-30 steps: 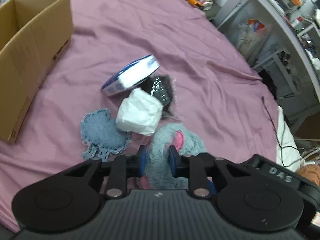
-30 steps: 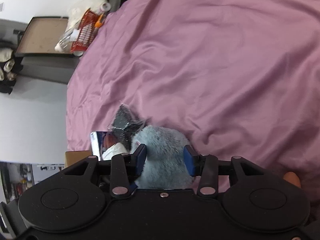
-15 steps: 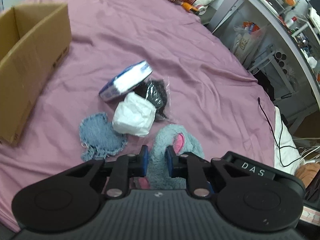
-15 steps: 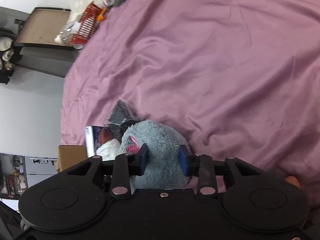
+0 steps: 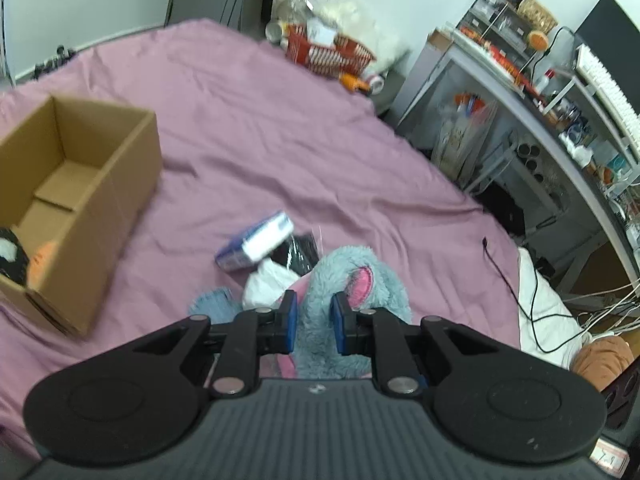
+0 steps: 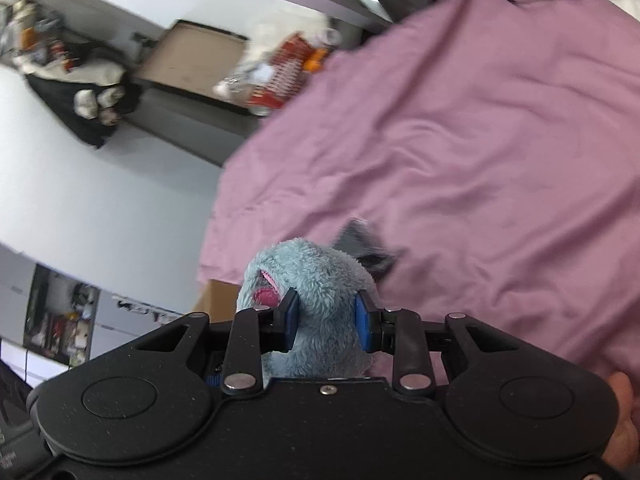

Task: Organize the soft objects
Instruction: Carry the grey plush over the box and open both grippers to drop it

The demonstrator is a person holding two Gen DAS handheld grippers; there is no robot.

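A fluffy blue plush toy (image 5: 360, 280) with pink ear lining is held by both grippers above the purple bedspread (image 5: 260, 128). My left gripper (image 5: 313, 322) is shut on the plush toy. My right gripper (image 6: 326, 318) is shut on the same plush toy (image 6: 316, 280). An open cardboard box (image 5: 80, 184) stands at the left, with a black-white and orange soft thing (image 5: 24, 260) in its near end. On the bed below lie a blue-white packet (image 5: 256, 242), a black bagged item (image 5: 300, 252), a white bundle (image 5: 268, 282) and a blue denim piece (image 5: 214, 302).
A red basket (image 5: 328, 50) with clutter sits past the bed's far edge. A grey desk with shelves (image 5: 520, 92) stands at the right. A black cable (image 5: 508, 276) runs over the bed's right edge beside white cloth (image 5: 540, 304).
Both grippers closed tighter on the plush toy and lifted it off the bed. The views tilted up, so the box interior and the room now show.
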